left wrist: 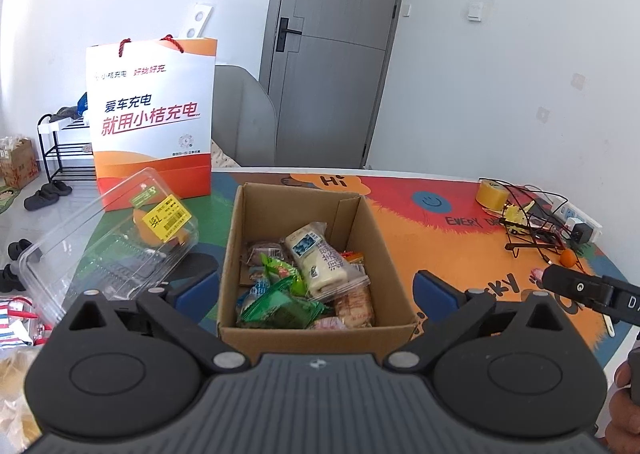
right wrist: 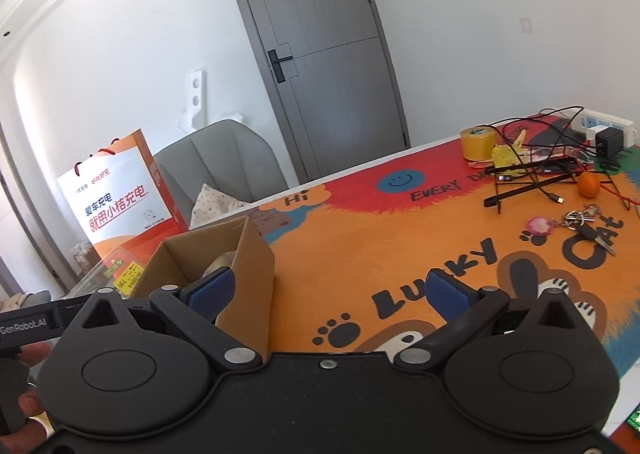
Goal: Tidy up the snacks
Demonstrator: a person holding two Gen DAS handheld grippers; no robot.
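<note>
Both tongs spread, left [left wrist: 316, 288] over snack-filled box [left wrist: 348, 328]; keys [right wrist: 586, 228] visible rightward only

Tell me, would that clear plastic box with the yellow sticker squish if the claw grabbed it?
Probably yes. The clear plastic clamshell box with the yellow sticker looks thin-walled, so it would likely flex or crackle. It seems nearly empty, so probably light and easy to slide. Its smooth, shiny surface may slip between the pads.
</note>
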